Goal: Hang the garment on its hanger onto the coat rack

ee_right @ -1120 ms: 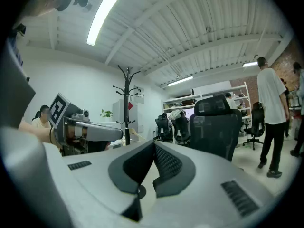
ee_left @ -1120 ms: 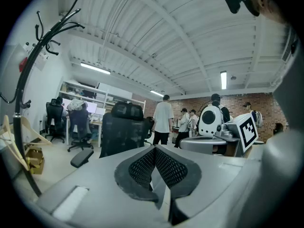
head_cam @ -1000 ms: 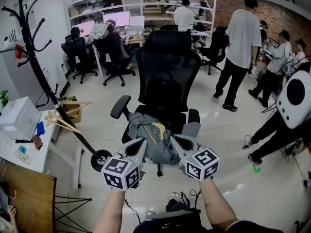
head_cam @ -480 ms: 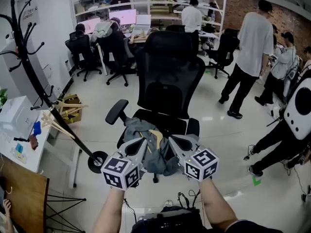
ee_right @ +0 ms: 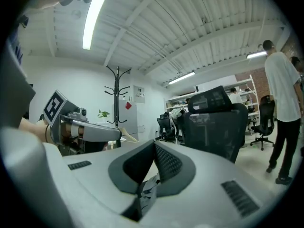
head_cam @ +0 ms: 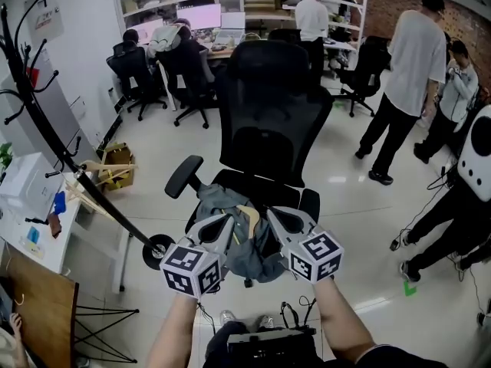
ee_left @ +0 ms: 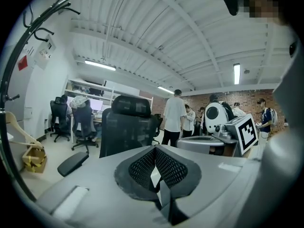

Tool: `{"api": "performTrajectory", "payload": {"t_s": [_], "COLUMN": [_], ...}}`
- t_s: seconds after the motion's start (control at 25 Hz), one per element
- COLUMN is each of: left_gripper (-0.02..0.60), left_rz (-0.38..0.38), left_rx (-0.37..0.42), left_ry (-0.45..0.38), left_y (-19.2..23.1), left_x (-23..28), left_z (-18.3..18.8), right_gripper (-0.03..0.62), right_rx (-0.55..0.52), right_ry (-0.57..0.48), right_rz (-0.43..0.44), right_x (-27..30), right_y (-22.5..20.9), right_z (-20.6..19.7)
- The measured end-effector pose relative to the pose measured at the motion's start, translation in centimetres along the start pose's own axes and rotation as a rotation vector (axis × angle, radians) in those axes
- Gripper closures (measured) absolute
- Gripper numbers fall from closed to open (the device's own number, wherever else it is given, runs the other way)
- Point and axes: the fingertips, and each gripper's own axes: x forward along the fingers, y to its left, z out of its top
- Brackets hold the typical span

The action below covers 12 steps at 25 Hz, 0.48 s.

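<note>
— Down on the seat of the black office chair [head_cam: 268, 121], the grey garment [head_cam: 249, 257] is lying crumpled, and its wooden hanger [head_cam: 249, 219] is poking out of the folds.

— And where are you holding your tools?

— I am holding both just over it, side by side. My left tool [head_cam: 227, 224] is hovering above the near left part of the cloth and my right tool [head_cam: 273, 218] above the near right part, with the hanger showing between them.

— Are they gaping or closed?

— In the left gripper view, my left tool's jaws are sitting close together, leaving only a thin slit with nothing caught in it. My right tool's jaws are sitting just as narrow. Wrinkled grey cloth is showing in that slit, perhaps the garment lying below rather than anything pinched.

— Is the coat rack anywhere near?

— It is standing off to my left, well apart from the chair. The coat rack [ee_right: 117, 96] is black, and a few spare wooden hangers [head_cam: 100, 184] are resting near its pole.

— Anyone around?

— Several people are standing or sitting at desks farther back in the room.
</note>
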Motion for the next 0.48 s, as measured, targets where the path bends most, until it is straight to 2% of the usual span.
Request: {"api": "performTrajectory", "payload": {"t_s": [0.48], "left_gripper": [0.595], "left_rz": [-0.079], "left_rx": [0.003], "left_ry": [0.011], "left_y": [4.1], "left_x": [1.9], "left_z": [0.8], "right_gripper": [0.594], "right_rx": [-0.011], "right_ry": [0.009], "right_rz": [-0.041], "right_x": [4.1], "right_y": [0.2], "right_z": [0.4]}}
